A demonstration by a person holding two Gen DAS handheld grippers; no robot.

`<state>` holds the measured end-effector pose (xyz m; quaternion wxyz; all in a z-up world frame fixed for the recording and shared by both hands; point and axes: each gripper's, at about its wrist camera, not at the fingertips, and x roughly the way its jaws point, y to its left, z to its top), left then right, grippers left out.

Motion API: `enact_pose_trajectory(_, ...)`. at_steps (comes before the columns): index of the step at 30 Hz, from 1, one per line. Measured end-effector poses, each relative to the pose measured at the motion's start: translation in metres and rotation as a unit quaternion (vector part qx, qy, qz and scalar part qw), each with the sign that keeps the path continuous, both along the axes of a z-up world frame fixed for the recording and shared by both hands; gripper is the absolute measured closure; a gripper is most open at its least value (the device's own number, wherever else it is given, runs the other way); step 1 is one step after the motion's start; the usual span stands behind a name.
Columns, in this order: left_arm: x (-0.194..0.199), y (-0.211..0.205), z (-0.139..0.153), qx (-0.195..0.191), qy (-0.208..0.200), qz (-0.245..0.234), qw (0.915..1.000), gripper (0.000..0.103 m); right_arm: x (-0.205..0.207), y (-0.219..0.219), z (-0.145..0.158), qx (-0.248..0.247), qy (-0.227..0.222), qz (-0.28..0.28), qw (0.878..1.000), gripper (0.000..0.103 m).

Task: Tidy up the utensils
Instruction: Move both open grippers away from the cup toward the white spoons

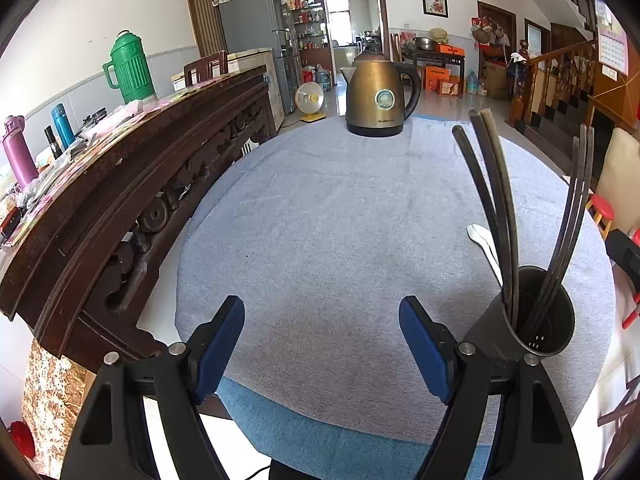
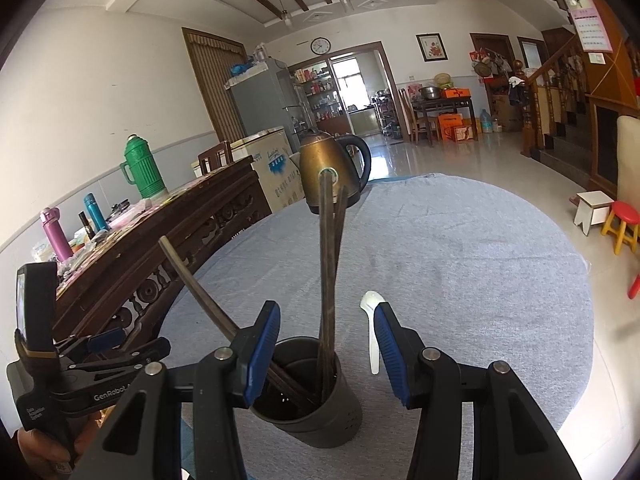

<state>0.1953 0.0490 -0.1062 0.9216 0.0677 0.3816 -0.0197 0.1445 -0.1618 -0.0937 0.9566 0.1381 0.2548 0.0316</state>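
Observation:
A dark grey utensil holder (image 1: 524, 320) stands on the grey cloth (image 1: 320, 200), just right of my left gripper (image 1: 320, 304), which is open with nothing between its fingers. Several dark chopsticks (image 1: 496, 200) stand in the holder and fan outward. My right gripper (image 2: 326, 312) hovers over the holder (image 2: 316, 408). It is open, and upright chopsticks (image 2: 328, 264) rise in the gap between its pads without being pressed. One chopstick (image 2: 192, 280) leans left behind the left finger. A white spoon (image 2: 373, 344) lies on the cloth beside the holder, partly hidden by the right finger.
A brass kettle (image 1: 380, 92) stands at the table's far edge. A dark carved sideboard (image 1: 120, 208) runs close along the left, with a green thermos (image 1: 130, 68) and flasks on it. A red stool (image 2: 624, 216) stands on the floor to the right.

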Motion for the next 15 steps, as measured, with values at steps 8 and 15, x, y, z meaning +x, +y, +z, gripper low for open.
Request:
enact_pose_trajectory(8,0.007,0.0,-0.009,0.005,0.013,0.003,0.9999,0.023,0.008,-0.011,-0.007,0.004,0.009,-0.013,1.0,0.051)
enact_pose_trajectory(15,0.014,0.002,-0.02,0.008,0.026,0.007,0.9996,0.023,0.015,-0.021,-0.015,0.01,0.02,-0.026,0.999,0.051)
